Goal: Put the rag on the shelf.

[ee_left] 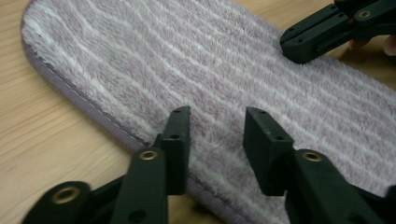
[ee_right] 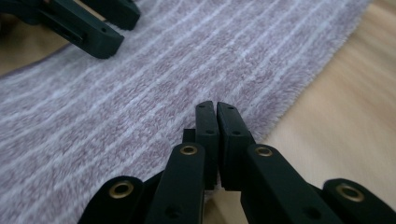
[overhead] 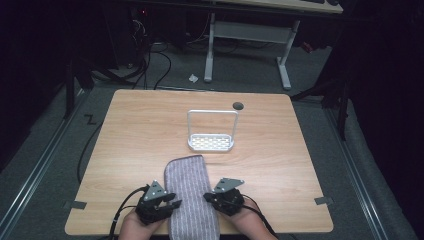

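A folded mauve towel (overhead: 189, 192) with thin white stripes lies lengthwise at the near middle of the wooden table (overhead: 125, 145), its near end hanging over the front edge. My left gripper (overhead: 172, 205) sits at the towel's left edge. In the left gripper view the towel (ee_left: 210, 65) runs under my left gripper (ee_left: 217, 123), whose jaws stand apart just above the hemmed edge with nothing pinched. My right gripper (overhead: 209, 197) is at the towel's right edge. In the right gripper view my right gripper (ee_right: 215, 108) has its jaws pressed together over the towel (ee_right: 140, 88), with no fabric seen between them.
A white wire rack (overhead: 211, 143) with a tall hoop handle stands beyond the towel's far end, mid-table. A dark round grommet (overhead: 238, 105) is near the far edge. Bare wood lies to both sides. A white desk frame (overhead: 247, 35) and cables are on the floor behind.
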